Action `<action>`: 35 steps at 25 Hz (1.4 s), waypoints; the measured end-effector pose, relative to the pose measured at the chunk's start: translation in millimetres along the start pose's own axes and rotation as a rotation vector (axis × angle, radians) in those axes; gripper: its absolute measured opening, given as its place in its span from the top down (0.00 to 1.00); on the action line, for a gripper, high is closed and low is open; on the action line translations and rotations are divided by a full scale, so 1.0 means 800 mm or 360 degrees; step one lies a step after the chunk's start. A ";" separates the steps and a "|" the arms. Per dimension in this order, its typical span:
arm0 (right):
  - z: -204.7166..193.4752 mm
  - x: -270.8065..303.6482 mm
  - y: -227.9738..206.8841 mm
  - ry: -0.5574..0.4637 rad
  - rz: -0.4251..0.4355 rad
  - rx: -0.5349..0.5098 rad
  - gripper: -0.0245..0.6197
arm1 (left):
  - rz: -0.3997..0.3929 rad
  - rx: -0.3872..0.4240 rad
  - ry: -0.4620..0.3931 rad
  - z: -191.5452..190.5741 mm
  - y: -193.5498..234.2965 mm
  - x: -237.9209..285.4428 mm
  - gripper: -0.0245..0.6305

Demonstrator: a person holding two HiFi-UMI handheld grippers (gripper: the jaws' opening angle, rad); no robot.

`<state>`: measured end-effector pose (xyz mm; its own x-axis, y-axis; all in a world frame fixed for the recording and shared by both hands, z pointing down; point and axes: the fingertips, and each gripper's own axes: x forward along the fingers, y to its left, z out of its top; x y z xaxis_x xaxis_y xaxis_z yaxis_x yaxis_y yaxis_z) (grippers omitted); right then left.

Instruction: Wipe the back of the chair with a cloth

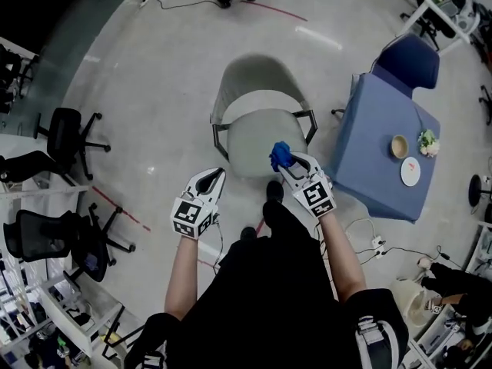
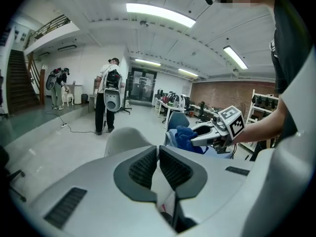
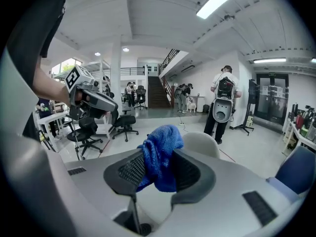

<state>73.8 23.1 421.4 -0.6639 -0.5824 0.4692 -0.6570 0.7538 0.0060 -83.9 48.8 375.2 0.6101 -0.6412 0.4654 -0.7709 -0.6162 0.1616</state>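
Obs: right claw (image 1: 296, 167) clamps blue cloth (image 1: 280, 156) near chair (image 1: 265, 133) seat, ready for backrest wipe; left claw (image 1: 209, 183) closed, empty.

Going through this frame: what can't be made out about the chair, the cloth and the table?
The chair: in the right gripper view, the seat and legs are hidden behind the body of the right gripper; only the backrest top shows.
The cloth: in the right gripper view, its lower end is buried between the jaws.
The plate: in the head view, its red mark is too small to read.
Dirt on the chair back: too small to tell in the head view.
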 end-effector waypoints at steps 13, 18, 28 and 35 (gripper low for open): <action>0.087 0.115 -0.067 -0.0080 0.0241 -0.0283 0.71 | 0.0146 -0.0061 -0.0007 0.049 0.057 0.057 0.91; 0.097 0.155 -0.079 -0.0065 0.0230 -0.0337 0.71 | 0.0117 -0.0080 0.0023 0.046 0.083 0.066 0.91; 0.111 0.223 -0.071 -0.0012 0.0150 -0.0350 0.71 | -0.0052 -0.0048 0.0018 0.048 0.145 0.087 0.91; 0.087 0.294 -0.102 0.0028 0.0109 -0.0305 0.71 | -0.0088 -0.0077 0.0093 0.018 0.196 0.128 0.91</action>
<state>-53.4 -196.7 469.3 -0.6973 -0.5238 0.4893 -0.5294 0.8365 0.1411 -139.9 -119.9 435.7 0.6414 -0.5779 0.5045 -0.7449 -0.6264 0.2295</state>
